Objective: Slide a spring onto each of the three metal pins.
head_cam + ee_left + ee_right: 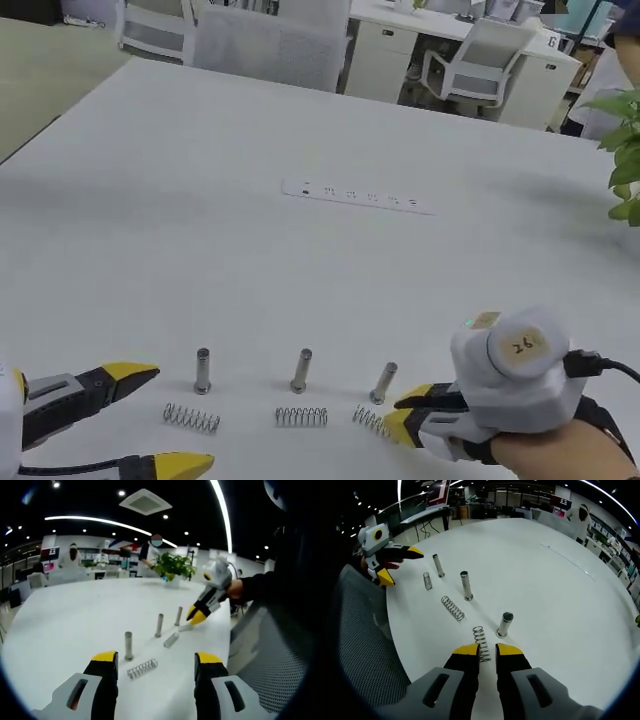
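Head view first: three metal pins stand upright in a row, left pin (202,371), middle pin (301,370), right pin (384,383). Three springs lie flat just in front of them, left spring (191,417), middle spring (301,416), right spring (368,419). The white table (300,270) carries a power strip (357,196). Office chairs (470,62) stand behind it and a plant (625,150) is at the right edge. The left gripper (182,416) is spread wide at the bottom left, and the right gripper (395,415) is down at the right spring's end.

Left gripper view: its own yellow-tipped jaws gape, holding nothing, with one pin (128,645) and one spring (142,668) just ahead. It's an open-plan office under ceiling lights.

Right gripper view: three pins and three springs again. The jaws are drawn close together and the nearest spring's (481,643) end sits between the tips — whether they pinch it, I cannot tell.
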`<state>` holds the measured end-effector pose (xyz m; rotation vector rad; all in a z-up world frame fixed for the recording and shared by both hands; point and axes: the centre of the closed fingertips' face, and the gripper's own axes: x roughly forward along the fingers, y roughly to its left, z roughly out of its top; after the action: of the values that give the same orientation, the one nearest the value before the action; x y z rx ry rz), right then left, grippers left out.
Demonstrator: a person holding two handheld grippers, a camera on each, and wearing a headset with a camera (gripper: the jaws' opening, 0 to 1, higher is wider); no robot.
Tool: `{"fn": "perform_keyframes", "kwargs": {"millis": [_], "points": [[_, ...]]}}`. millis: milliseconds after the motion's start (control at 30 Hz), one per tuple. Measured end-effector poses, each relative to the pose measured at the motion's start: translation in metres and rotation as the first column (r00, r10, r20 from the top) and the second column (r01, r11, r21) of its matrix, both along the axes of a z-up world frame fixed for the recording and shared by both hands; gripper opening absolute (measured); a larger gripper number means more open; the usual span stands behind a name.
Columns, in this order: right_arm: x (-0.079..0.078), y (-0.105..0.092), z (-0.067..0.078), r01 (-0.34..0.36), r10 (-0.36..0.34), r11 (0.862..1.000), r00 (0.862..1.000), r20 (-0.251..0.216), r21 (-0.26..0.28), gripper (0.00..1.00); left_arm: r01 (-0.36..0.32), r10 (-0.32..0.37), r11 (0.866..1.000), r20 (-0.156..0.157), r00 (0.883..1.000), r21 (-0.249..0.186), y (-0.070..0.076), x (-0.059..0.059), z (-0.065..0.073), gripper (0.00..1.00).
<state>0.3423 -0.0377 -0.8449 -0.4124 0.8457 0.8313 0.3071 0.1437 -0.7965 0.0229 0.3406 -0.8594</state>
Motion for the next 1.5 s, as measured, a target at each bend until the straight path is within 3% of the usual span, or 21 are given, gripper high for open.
{"fn": "perform_keyframes", "kwargs": {"millis": [433, 667, 767, 1233, 1500], "points": [[-0.009, -0.003, -0.018, -0.059, 0.056, 0.996, 0.997, -0.049, -0.067, 0.09, 0.001, -0.001, 1.0, -0.001, 1.0, -0.007, -0.001, -0.001, 0.0, 0.56], [-0.01, -0.002, -0.019, -0.088, 0.086, 0.993, 0.996, -0.038, -0.079, 0.08, 0.006, -0.006, 1.0, -0.004, 1.0, -0.009, -0.003, -0.002, 0.0, 0.55], [-0.011, -0.002, -0.019, -0.132, 0.13, 0.985, 0.991, -0.019, -0.115, 0.08, 0.013, -0.013, 1.0, -0.005, 1.0, -0.007, -0.005, -0.002, 0.0, 0.55], [-0.026, 0.011, -0.01, -0.15, 0.145, 0.985, 0.987, -0.063, -0.085, 0.07, 0.058, -0.059, 0.998, -0.006, 0.998, -0.013, -0.014, -0.007, -0.001, 0.52], [-0.035, 0.027, 0.003, -0.174, 0.172, 0.984, 0.981, -0.087, -0.026, 0.07, 0.119, -0.119, 0.993, -0.013, 0.993, 0.01, -0.027, -0.01, -0.005, 0.47]]}}
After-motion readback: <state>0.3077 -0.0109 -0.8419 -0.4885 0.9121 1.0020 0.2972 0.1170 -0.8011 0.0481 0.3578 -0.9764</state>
